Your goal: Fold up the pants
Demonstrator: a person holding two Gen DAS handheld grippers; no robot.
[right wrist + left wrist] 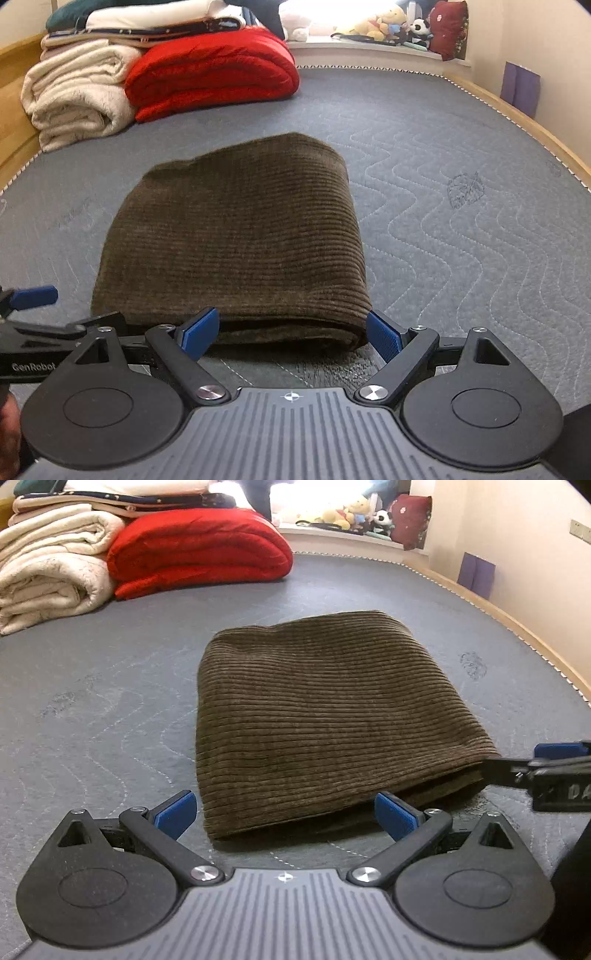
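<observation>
The left tongs [284, 814] stand wide open at the bottom of the left wrist view, their blue pads spread to either side of the near edge of the folded brown corduroy pants [332, 716] and gripping nothing. The pants lie in a thick, neat rectangle in the middle of the frame on the grey quilted mattress [110, 701]. At the right edge of the frame the right tongs [517, 764] reach in, one black finger right at the lower right corner of the pants; whether it touches the cloth is hard to tell. In the upper left sit a rolled cream fleece blanket [55, 572] and, just beside it, a folded red quilt [199, 550]. Along the top of the frame a row of plush toys [354, 515] sits on the window ledge.

In the right wrist view the right tongs [291, 334] are likewise spread wide at the bottom of the frame, empty, their blue pads flanking the near folded edge of the pants [236, 236], which fill the centre of the frame on the mattress [461, 221]. The left tongs [74, 306] come in from the lower left edge, close to the pants' lower left corner. The cream blanket [77, 96] and red quilt [218, 74] lie at the upper left, the plush toys [388, 24] along the top.
</observation>
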